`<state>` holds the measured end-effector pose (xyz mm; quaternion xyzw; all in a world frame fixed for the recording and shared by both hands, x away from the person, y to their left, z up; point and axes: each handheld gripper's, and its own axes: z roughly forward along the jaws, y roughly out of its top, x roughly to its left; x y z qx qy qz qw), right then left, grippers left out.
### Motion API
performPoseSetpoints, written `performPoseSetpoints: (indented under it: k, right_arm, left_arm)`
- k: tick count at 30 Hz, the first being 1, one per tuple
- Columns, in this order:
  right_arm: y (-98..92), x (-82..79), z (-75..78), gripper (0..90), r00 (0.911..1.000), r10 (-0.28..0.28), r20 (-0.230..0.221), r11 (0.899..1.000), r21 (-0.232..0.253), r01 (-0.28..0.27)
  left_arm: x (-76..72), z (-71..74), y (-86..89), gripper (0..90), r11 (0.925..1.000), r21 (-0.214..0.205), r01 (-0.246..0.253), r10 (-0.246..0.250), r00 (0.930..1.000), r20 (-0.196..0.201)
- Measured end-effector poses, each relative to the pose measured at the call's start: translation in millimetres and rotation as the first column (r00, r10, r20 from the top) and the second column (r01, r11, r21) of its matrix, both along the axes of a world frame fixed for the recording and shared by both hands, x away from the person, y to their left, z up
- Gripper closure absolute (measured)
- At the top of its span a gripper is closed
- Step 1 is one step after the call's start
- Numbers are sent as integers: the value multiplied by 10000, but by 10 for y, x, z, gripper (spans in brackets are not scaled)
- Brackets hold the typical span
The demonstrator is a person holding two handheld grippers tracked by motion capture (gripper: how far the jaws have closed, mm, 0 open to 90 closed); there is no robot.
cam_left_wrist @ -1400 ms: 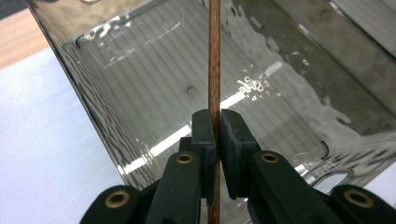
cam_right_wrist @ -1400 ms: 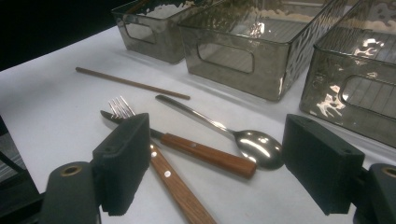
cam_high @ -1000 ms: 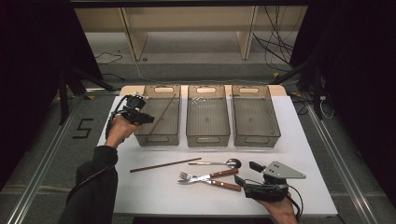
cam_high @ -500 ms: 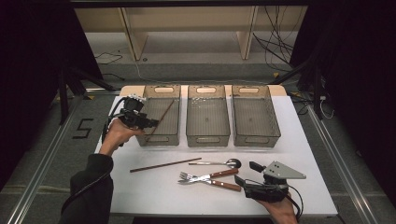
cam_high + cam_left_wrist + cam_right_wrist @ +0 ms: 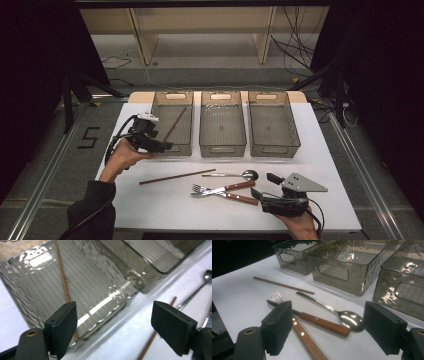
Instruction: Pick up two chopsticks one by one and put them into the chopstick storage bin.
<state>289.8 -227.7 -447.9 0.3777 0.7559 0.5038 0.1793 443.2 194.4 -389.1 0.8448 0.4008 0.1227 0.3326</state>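
Now, left fingers: the left gripper (image 5: 159, 146) has just been opening; its fingers (image 5: 63, 328) stand spread with nothing between them, at the near end of the left bin (image 5: 186, 144).
Right fingers: the right gripper (image 5: 261, 190) rests at the desk's five o'clock corner, its fingers (image 5: 278, 326) spread and bare, aimed at the cutlery.
Chopstick delivered: one chopstick (image 5: 175, 124) lies slanted inside the left bin, its far tip toward one o'clock.
Chopstick waiting: the second chopstick (image 5: 176, 176) lies flat on the desk (image 5: 150, 210), near the left gripper at about its four o'clock.
Other cutlery: a spoon (image 5: 235, 175) and two wooden-handled pieces, the upper fork (image 5: 220, 189) crossed over the lower utensil (image 5: 237, 197), sit just beside the right gripper at its nine to ten o'clock.
Other bins: the middle bin (image 5: 222, 149) and right bin (image 5: 274, 148) look empty.
Step in hand: sorting by kind; the release into the left bin reads as done.
Next move: probably bring the left gripper down over the second chopstick, fingers straddling the thin rod squarely, since it lies flush on the desk and could roll or slip out.
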Motion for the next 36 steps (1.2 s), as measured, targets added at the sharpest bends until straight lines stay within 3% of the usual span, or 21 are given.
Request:
performPoseSetpoints:
  k: [10,20,25,27,28,33,36]
  right_arm:
    - [-7,-8,10,243,9999,7,106,10000,76,-8]
    - [-13,-17,16,229,9998,-26,177,9999,99,24]
    - [-13,-15,16,228,9998,-10,204,9999,108,8]
    - [-9,-16,16,228,9999,-12,162,10000,87,10]
    - [-6,-14,14,228,9998,-2,198,10000,94,1]
    - [0,-15,14,228,9999,35,159,10000,62,-36]
    - [1,-15,13,228,9999,40,149,10000,53,-41]
  left_arm:
    - [-215,-56,-96,177,9940,758,789,-773,9967,-240]
    - [-307,-196,-221,159,9757,1655,1435,-1303,9875,-885]
    - [-338,-243,-261,167,9559,2300,1826,-1563,9794,-1279]
    - [-341,-258,-267,183,9390,2689,2142,-1762,9715,-1588]
    - [-344,-271,-273,194,9366,2755,2164,-1768,9709,-1615]
    - [-348,-324,-295,237,9069,3380,2515,-1887,9598,-2079]
    - [-345,-351,-302,273,9003,3443,2661,-1960,9544,-2250]
